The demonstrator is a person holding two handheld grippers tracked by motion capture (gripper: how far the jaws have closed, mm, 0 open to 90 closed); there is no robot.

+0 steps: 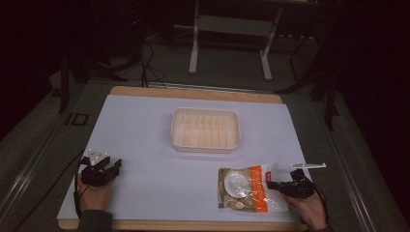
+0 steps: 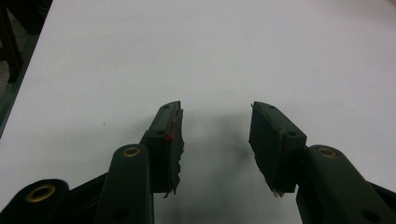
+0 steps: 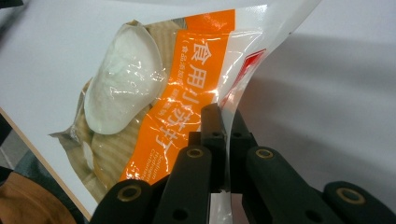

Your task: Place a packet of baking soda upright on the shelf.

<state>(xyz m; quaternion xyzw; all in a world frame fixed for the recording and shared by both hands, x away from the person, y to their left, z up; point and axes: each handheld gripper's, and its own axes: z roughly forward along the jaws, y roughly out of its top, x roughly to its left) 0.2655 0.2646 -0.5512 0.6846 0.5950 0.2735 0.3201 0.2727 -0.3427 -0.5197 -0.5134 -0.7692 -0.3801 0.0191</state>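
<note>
Right claw (image 3: 223, 122) clamped tight on the clear edge of the bag (image 3: 154, 98), film pinched between both jaws; in the high view, same claw (image 1: 269, 184) at the bag's (image 1: 244, 188) right edge, near right of the surface (image 1: 145, 125); right hand (image 1: 309, 205) behind it at the near edge. Bag lying flat on the surface, clear film with an orange printed band, a white round piece and tan ribbed contents visible inside; right edge lifted slightly where gripped. Left claw (image 2: 215, 135) wide open, holding nothing, jaws well apart over bare white surface (image 2: 210, 56); pads (image 2: 170, 140) frayed at the edges; in the high view, same claw (image 1: 115, 166) at near left, pointing right and slightly far, left hand (image 1: 94, 191) at the near edge, well apart from the bag. Tray (image 1: 206, 129) pale, ribbed inside, at centre far of the surface, apart from both claws and from the bag; nothing seen in it. Surroundings dark; metal frame legs (image 1: 194, 46) on the floor beyond the far edge.
</note>
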